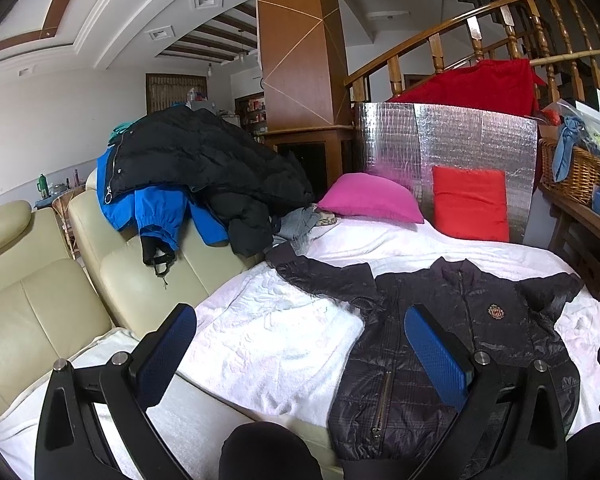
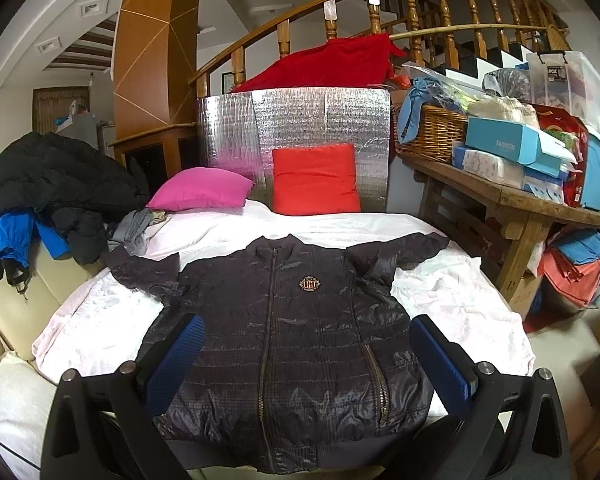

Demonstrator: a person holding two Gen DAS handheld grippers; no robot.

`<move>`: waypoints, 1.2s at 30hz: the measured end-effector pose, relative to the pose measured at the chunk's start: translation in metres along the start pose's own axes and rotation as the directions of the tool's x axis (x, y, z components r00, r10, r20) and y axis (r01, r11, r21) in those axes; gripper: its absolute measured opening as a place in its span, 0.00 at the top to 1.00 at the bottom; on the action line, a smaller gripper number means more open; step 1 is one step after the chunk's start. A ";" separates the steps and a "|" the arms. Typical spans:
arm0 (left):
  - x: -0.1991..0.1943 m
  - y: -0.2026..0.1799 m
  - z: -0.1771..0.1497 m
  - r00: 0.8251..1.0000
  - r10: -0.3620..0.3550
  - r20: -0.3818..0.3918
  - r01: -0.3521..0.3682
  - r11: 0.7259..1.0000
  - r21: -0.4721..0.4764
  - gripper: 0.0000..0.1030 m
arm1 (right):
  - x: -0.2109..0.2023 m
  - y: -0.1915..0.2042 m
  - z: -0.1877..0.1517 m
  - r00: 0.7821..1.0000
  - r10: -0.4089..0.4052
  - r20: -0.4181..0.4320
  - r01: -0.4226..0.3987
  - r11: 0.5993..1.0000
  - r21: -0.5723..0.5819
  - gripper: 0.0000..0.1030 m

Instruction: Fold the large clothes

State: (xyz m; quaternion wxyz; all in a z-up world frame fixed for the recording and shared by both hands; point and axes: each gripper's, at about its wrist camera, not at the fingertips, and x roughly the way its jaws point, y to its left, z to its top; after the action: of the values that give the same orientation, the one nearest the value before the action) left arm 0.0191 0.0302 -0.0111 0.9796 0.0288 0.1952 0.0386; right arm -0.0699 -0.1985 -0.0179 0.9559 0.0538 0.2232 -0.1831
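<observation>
A dark quilted jacket [image 2: 288, 340] with a gold crest lies flat and face up on the white bedsheet [image 2: 468, 300], zipped, both sleeves spread outward. In the left wrist view the same jacket [image 1: 432, 340] fills the lower right. My left gripper [image 1: 300, 332] hovers open above the sheet, its right blue pad over the jacket's left half. My right gripper [image 2: 306, 340] is open above the jacket's lower body, blue pads apart on either side of the zip. Neither holds anything.
A heap of black and blue coats [image 1: 204, 172] sits on the cream sofa back [image 1: 40, 304] at left. A pink pillow [image 2: 200, 194] and a red pillow [image 2: 316, 180] lean against a silver foil board. A cluttered wooden bench [image 2: 512, 196] stands right.
</observation>
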 end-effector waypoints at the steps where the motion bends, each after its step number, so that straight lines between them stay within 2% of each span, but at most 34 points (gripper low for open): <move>1: 0.001 -0.001 0.000 1.000 0.001 0.000 -0.001 1.000 0.002 0.00 | 0.001 -0.001 0.000 1.000 0.001 -0.002 -0.001 1.000 0.001 0.00; 10: 0.010 -0.008 0.001 1.000 -0.004 -0.014 0.004 1.000 0.003 0.00 | 0.013 -0.007 0.001 1.000 -0.009 -0.017 0.009 1.000 0.006 0.00; 18: 0.033 -0.029 0.002 0.999 -0.004 -0.046 0.005 1.000 0.031 0.00 | 0.040 -0.021 0.004 0.998 -0.031 -0.048 0.033 0.999 0.028 0.00; 25: 0.076 -0.061 0.001 0.993 -0.019 -0.115 0.028 0.997 0.075 0.00 | 0.082 -0.043 0.011 0.996 -0.055 -0.077 0.060 0.996 0.066 0.00; 26: 0.090 -0.069 0.000 0.989 -0.034 -0.146 0.047 0.995 0.085 0.00 | 0.091 -0.051 0.013 0.995 -0.057 -0.085 0.064 0.995 0.083 0.00; 28: 0.129 -0.094 -0.007 0.968 -0.077 -0.238 0.104 0.989 0.106 0.00 | 0.116 -0.071 0.017 0.992 -0.046 -0.121 0.063 0.988 0.140 0.00; 30: 0.164 -0.119 -0.017 0.950 -0.083 -0.302 0.131 0.981 0.142 0.00 | 0.140 -0.099 0.020 0.988 -0.043 -0.151 0.074 0.976 0.205 0.00; 33: 0.232 -0.166 -0.042 0.894 -0.103 -0.436 0.201 0.962 0.184 0.00 | 0.194 -0.161 0.022 0.980 -0.005 -0.198 0.072 0.939 0.335 0.00; 36: 0.296 -0.212 -0.069 0.845 -0.092 -0.527 0.236 0.948 0.212 0.00 | 0.246 -0.227 0.017 0.971 0.085 -0.224 0.041 0.862 0.505 0.00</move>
State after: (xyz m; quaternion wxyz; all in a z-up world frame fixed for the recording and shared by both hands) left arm 0.2787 -0.1528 -0.2029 0.8791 0.1332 0.4528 -0.0665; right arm 0.0567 -0.4926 -0.1173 0.8764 0.3267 0.2799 -0.2164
